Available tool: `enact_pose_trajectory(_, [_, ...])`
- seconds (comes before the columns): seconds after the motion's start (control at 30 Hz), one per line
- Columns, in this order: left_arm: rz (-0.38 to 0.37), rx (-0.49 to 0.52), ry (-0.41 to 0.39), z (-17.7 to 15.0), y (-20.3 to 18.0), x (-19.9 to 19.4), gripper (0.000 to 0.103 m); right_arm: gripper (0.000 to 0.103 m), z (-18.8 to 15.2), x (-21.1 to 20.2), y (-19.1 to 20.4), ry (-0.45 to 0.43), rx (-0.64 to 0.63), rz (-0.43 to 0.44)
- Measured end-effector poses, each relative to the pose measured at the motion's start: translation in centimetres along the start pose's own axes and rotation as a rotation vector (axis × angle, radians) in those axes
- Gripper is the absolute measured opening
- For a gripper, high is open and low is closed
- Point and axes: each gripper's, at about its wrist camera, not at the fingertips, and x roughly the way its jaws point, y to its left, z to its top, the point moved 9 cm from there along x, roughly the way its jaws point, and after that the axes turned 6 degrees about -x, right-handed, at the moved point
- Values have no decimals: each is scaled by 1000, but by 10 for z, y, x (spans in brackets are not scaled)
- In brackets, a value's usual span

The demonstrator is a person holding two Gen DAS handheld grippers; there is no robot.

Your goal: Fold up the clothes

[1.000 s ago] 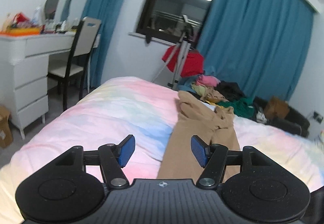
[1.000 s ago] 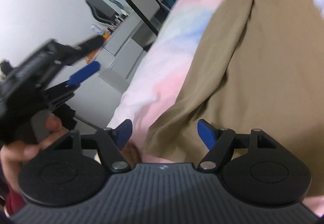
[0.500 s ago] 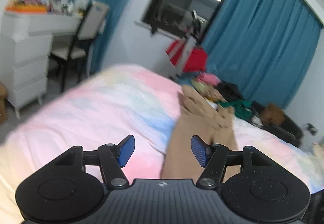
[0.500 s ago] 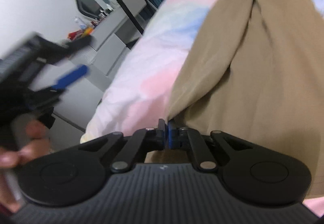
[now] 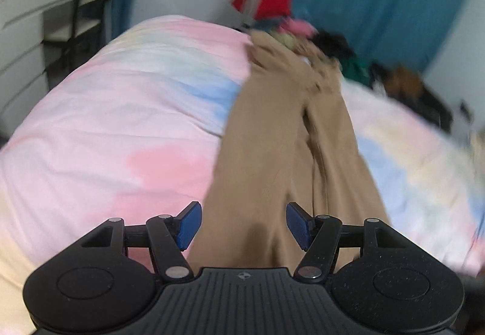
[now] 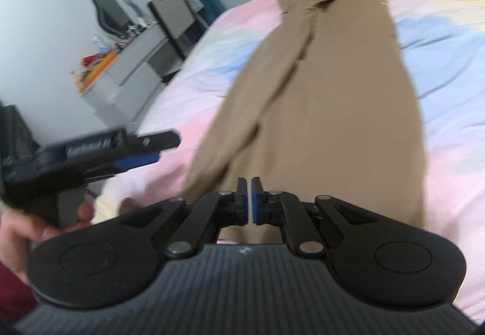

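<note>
Left wrist view, nearest first: the left gripper (image 5: 241, 224) hangs with its jaws wide apart and nothing between them, poised over the near end of the tan trousers (image 5: 282, 153). The cloth passes under the gap but I cannot tell whether the blue pads (image 5: 189, 224) touch it. In the right wrist view the right gripper (image 6: 250, 201) has its jaws drawn nearly together at the trousers' near end; a thin gap shows between them, and whether fabric is pinched there cannot be told. The left gripper also shows in this view, off to the left at the near edge of the bed (image 6: 448, 31).

The trousers lie lengthwise down the middle of the bed, the two legs laid roughly side by side, running from the near edge towards the far edge, where the waistband ends just short of a pile of other clothes (image 5: 303, 31). A white dresser (image 6: 130, 74) and a chair (image 5: 88, 1) stand beyond the bed's left side.

The step in hand looks like taking hold of the leg ends. The next move probably calls for the left jaws to close on the hem beside the right gripper, so both can carry that end towards the waistband.
</note>
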Motion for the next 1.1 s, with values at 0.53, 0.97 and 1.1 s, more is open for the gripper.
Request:
enact_pose_trajectory(0.53, [151, 284, 90, -35, -29, 20, 2, 78, 14, -22, -71, -153, 101, -180])
enact_pose_trajectory(0.97, [-114, 355, -6, -15, -106, -32, 1, 78, 31, -29, -122, -174, 237, -197])
enact_pose_trajectory(1.1, [-98, 387, 121, -53, -115, 13, 6, 78, 26, -27, -129, -158, 275, -185])
